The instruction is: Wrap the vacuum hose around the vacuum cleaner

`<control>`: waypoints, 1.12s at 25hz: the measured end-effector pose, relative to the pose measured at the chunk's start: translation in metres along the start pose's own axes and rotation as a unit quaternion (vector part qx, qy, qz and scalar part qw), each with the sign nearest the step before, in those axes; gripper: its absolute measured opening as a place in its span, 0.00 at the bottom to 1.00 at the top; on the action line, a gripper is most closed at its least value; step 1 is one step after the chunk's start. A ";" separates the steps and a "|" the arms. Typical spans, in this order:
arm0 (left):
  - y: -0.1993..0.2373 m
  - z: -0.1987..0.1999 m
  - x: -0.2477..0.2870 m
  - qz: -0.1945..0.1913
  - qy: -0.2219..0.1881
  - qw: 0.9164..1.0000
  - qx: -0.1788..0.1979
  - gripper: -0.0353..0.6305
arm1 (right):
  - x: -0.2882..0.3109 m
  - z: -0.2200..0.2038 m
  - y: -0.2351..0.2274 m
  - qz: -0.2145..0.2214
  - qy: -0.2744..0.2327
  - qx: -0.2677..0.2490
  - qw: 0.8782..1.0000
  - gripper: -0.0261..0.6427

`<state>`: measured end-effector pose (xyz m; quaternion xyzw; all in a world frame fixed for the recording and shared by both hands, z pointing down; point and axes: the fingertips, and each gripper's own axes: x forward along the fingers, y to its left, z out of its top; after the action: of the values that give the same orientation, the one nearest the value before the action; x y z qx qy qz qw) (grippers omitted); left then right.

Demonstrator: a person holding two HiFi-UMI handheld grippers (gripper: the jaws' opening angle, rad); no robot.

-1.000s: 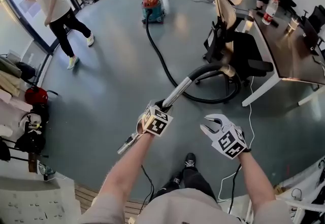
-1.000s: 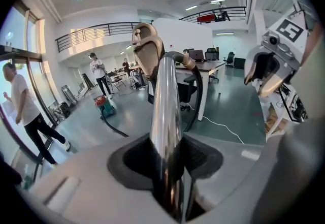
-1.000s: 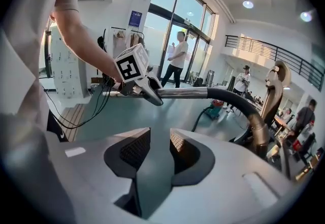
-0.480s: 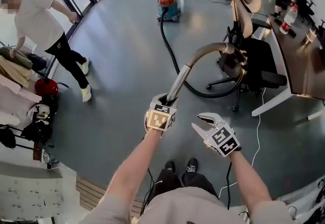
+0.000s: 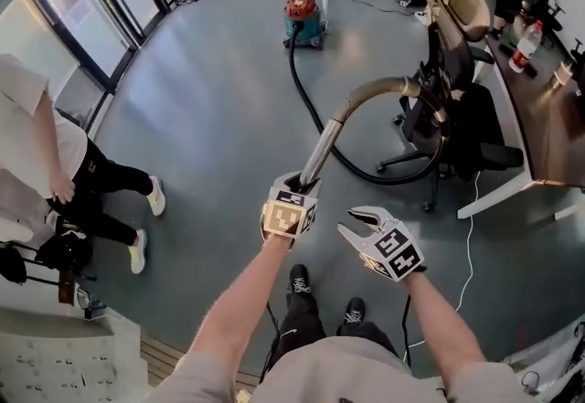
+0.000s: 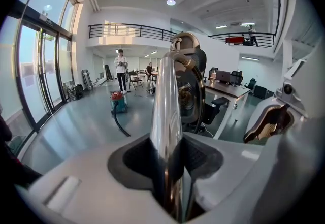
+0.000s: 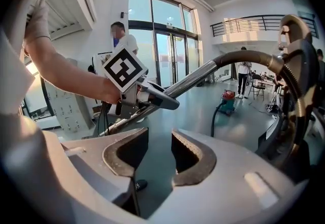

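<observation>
Vacuum hose (image 5: 293, 58), where's it at? (mopguy)

It runs from the vacuum cleaner (image 5: 303, 15) way across the grey floor (image 5: 210, 118), loops by the office chair (image 5: 457, 109) (touching the base? can't really tell), then rises into the metal wand (image 5: 318, 150). (rigwatcher)

And the tongs? (mopguy)

Left gripper (image 5: 294, 186) is clenched on that wand. Right gripper (image 5: 353, 221) hangs just beside it, jaws parted with nothing between them, and they've just been opening wider. (rigwatcher)
</observation>
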<state>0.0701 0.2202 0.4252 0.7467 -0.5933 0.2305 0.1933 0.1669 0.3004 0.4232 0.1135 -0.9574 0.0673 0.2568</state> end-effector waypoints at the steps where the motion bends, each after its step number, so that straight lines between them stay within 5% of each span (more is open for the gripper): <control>1: 0.012 -0.003 -0.001 0.000 0.002 1.000 0.000 0.29 | 0.009 0.004 0.000 -0.002 0.004 0.001 1.000 0.29; 12: 0.137 -0.009 -0.003 -0.012 -0.019 0.999 -0.036 0.29 | 0.124 0.055 0.014 0.007 0.024 0.009 1.000 0.29; 28: 0.223 0.009 -0.003 -0.007 -0.057 0.996 -0.067 0.29 | 0.203 0.093 0.034 0.034 0.029 -0.002 0.999 0.29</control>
<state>-0.1469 0.1684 0.4191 0.7482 -0.6119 0.1462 0.2106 -0.0566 0.2792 0.4438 0.0785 -0.9530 0.0769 0.2825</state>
